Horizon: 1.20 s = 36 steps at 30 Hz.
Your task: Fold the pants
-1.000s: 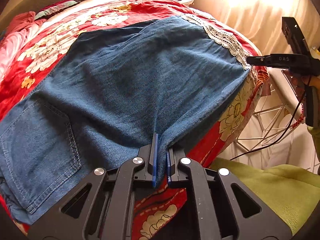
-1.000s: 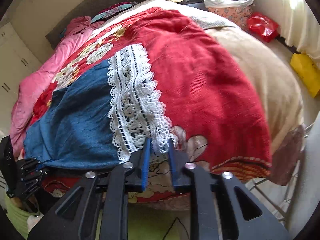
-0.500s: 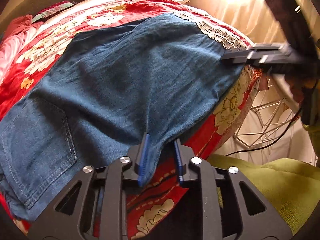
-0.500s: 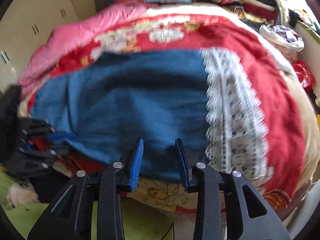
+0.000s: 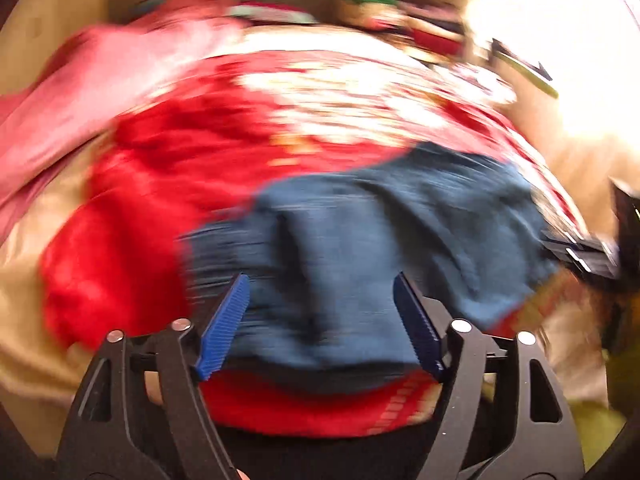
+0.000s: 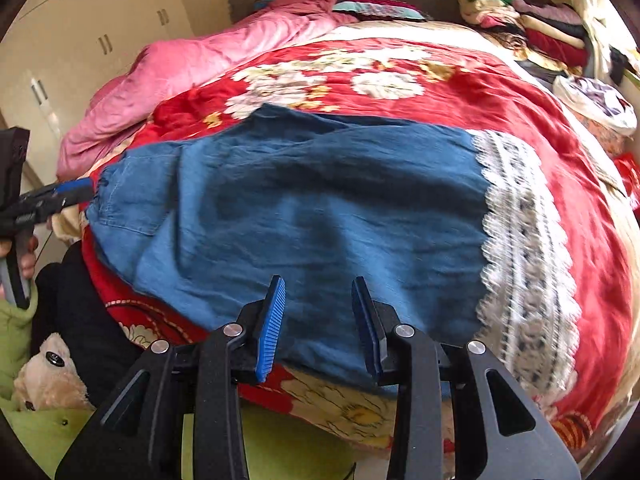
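While the pants [image 6: 312, 216] lie spread flat on the bed [image 6: 532, 92], blue denim over the red floral quilt [image 6: 460, 84], with the lace hem [image 6: 516, 240] to the right and the waist and pocket end to the left, neither gripper has hold of them.

Risks, largest item first:
- Bed: the near long edge of the pants lies right at the bed's front edge. Judgement: any drag toward the person could pull cloth over the side.
- Pants: a soft ridge runs across the middle of the denim. If the fold is made over it, a crease likely gets trapped inside.
- Lace hem: open weave, loose scallops. Ribbed pads could snag it, or the lace could fold back under itself.
- Left gripper [image 5: 322, 322]: fingers spread wide, nothing between them, at the waist end. Left view is heavily motion-blurred, so exact contact with cloth cannot be told. Judgement: closing while moving fast risks catching only one layer, or quilt with it.
- Right gripper [image 6: 319, 322]: fingers moderately apart, empty, poised over the near edge at mid-length. Same one-layer and quilt-pinch risk.

Writing: none legible. A mark on the left gripper's body, seen in the right view, is too small to read. No brand tag visible on the pants.
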### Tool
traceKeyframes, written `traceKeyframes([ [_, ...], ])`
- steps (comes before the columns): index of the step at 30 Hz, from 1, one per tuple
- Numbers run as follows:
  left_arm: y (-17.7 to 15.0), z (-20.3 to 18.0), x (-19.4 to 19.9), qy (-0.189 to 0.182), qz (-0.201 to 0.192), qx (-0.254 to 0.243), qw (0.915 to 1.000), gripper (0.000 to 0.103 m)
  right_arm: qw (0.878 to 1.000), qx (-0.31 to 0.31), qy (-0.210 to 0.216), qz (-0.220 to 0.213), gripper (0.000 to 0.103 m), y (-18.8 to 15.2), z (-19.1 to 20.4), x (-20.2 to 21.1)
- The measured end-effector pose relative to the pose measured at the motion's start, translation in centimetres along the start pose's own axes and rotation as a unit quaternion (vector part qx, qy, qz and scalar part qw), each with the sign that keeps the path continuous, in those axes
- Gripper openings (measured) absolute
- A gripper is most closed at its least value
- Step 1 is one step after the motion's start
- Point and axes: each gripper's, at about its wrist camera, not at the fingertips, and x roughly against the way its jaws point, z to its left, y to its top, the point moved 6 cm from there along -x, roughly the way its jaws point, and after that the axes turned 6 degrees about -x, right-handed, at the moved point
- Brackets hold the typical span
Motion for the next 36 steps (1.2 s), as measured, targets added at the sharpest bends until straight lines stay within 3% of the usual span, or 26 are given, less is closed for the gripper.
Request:
traceKeyframes([
  [2, -0.3, 2.3, -0.4, 0.025, 0.005, 0.029, 0.9992, 0.076, 1.000, 0.008, 0.002, 0.005, 0.033, -0.1, 0.8, -0.4],
  [6, -0.8, 3.5, -3.1, 0.009, 0.034, 0.060, 0.9976, 0.078, 1.000, 0.016, 0.007, 0.011, 0.034, 0.0, 1.6, -1.1],
  [8, -1.2, 3.2, -4.3, 0.000, 0.041, 0.062, 0.9972, 0.046, 1.000, 0.020, 0.008, 0.016, 0.033, -0.1, 1.9, -1.4],
  [9, -1.3, 3.0, -4.9, 0.005, 0.041, 0.066, 0.9969, 0.040, 1.000, 0.023, 0.009, 0.020, 0.034, -0.3, 2.0, -1.5],
  [10, -1.2, 2.9, -5.1, 0.012, 0.036, 0.067, 0.9971, 0.039, 0.999, 0.024, 0.006, 0.026, 0.045, -0.4, 1.9, -1.8],
  [11, -0.9, 2.8, -5.0, 0.015, 0.029, 0.064, 0.9974, 0.036, 0.999, 0.023, 0.002, 0.029, 0.050, -0.6, 1.9, -2.0],
  [13, -0.4, 3.4, -4.2, 0.006, 0.014, 0.073, 0.9972, 0.035, 0.999, 0.019, -0.001, 0.037, 0.050, -0.9, 1.8, -2.4],
  [17, 0.1, 5.6, -3.5, 0.024, -0.004, 0.085, 0.9961, 0.034, 0.999, 0.019, -0.004, 0.043, 0.050, -1.3, 1.8, -2.7],
  [23, -0.8, 5.7, -5.6, 0.024, 0.022, 0.088, 0.9955, 0.041, 0.998, 0.032, -0.011, 0.046, 0.059, -1.7, 2.2, -3.6],
  [25, -0.8, 5.9, -4.6, 0.027, 0.023, 0.093, 0.9950, 0.050, 0.999, 0.032, -0.004, 0.042, 0.059, -1.5, 2.2, -3.2],
  [29, 1.4, 4.6, -0.6, 0.039, -0.021, 0.061, 0.9972, 0.057, 0.999, 0.016, 0.030, 0.005, 0.059, -0.1, 1.8, -1.3],
  [32, 3.8, 2.4, 0.1, 0.018, -0.039, 0.030, 0.9986, 0.061, 0.999, 0.021, 0.025, -0.014, 0.059, 1.3, 1.3, -0.7],
  [36, 7.4, -2.4, -2.7, -0.031, -0.029, -0.021, 0.9989, 0.061, 0.999, 0.023, 0.017, -0.023, 0.059, 2.4, 0.5, -1.0],
])
